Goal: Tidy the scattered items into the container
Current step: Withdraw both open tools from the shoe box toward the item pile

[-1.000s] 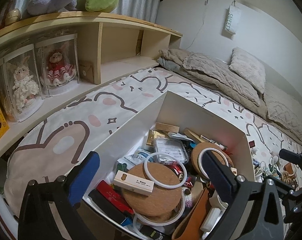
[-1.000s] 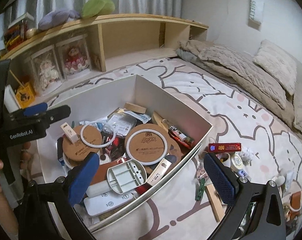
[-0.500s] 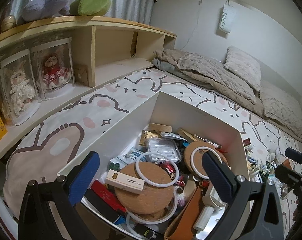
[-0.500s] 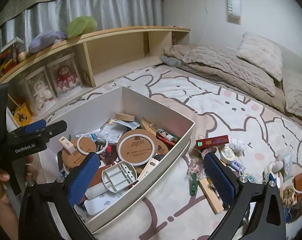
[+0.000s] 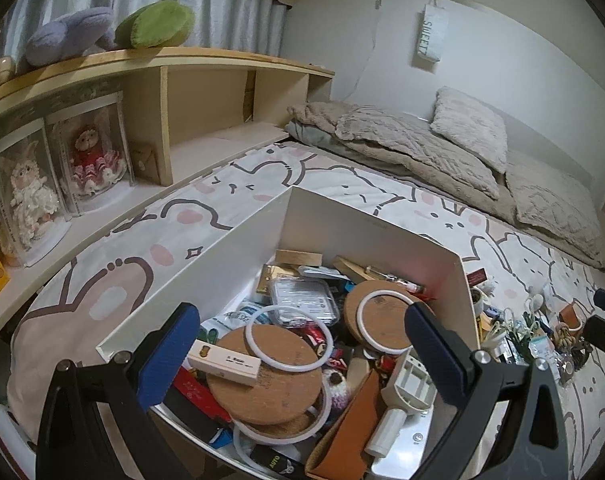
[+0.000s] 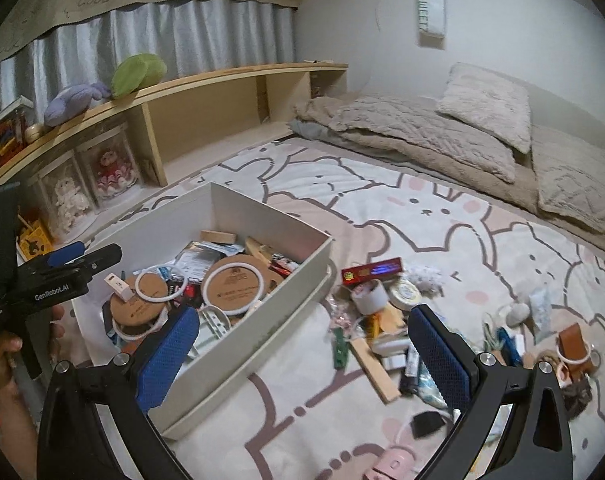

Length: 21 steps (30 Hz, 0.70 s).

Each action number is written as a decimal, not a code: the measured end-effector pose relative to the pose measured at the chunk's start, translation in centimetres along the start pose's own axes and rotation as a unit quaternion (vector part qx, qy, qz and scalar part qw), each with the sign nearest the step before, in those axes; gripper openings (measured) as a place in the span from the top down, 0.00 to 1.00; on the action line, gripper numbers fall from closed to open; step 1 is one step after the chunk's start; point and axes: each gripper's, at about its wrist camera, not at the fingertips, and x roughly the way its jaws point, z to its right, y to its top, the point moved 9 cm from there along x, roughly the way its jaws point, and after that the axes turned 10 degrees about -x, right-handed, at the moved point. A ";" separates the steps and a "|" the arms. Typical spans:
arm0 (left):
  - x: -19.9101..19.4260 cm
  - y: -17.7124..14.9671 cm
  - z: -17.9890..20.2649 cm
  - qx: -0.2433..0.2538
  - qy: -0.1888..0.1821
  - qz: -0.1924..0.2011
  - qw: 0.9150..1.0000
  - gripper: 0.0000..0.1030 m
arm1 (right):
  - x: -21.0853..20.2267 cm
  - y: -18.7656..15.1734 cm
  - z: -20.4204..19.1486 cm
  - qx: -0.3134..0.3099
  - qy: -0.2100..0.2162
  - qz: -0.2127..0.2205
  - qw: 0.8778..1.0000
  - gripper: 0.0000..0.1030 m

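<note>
The white box point(image 6: 238, 364) sits on the bunny-print rug, already heaped with coasters and oddments. The left gripper point(image 5: 302, 344) hovers over the box, jaws wide apart and empty. The right gripper point(image 6: 302, 344) hangs beside the box, equally wide and empty. Between picks, I'd say: next it should drop onto the clutter pile point(image 6: 382, 320) just beside the box, perhaps the tape roll point(image 6: 368, 298).
</note>
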 end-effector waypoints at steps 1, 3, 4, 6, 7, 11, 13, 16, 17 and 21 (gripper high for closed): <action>0.0 0.0 0.2 0.002 -0.002 0.000 1.000 0.00 | -0.2 -0.2 0.2 0.002 -0.001 0.000 1.000 0.00; -0.1 -0.2 0.7 0.006 -0.007 -0.001 1.000 0.00 | -0.8 -0.6 0.7 0.007 -0.005 -0.001 1.000 0.00; -0.2 -0.2 0.9 0.008 -0.009 -0.002 1.000 0.00 | -1.2 -0.9 1.0 0.009 -0.008 -0.002 1.000 0.00; -0.4 -0.3 1.4 0.011 -0.013 -0.001 1.000 0.00 | -1.9 -1.4 1.5 0.014 -0.012 -0.002 1.000 0.00; -0.5 -0.4 1.6 0.013 -0.014 0.000 1.000 0.00 | -2.2 -1.6 1.8 0.016 -0.013 -0.002 1.000 0.00; -0.8 -0.6 2.5 0.020 -0.021 0.001 1.000 0.00 | -3.5 -2.7 3.0 0.026 -0.026 -0.001 0.999 0.00; -0.9 -0.8 3.0 0.024 -0.028 0.000 0.999 0.00 | -4.3 -3.2 3.8 0.034 -0.036 0.000 0.999 0.00; -1.1 -1.1 3.9 0.031 -0.035 -0.001 0.999 0.00 | -5.3 -4.1 4.9 0.048 -0.046 0.001 0.998 0.00; -1.2 -1.2 4.2 0.034 -0.037 0.001 0.999 0.00 | -5.6 -4.4 5.3 0.051 -0.050 0.001 0.997 0.00; -1.7 -1.6 5.5 0.045 -0.046 0.006 0.998 0.00 | -6.5 -5.6 6.9 0.066 -0.066 0.001 0.996 0.00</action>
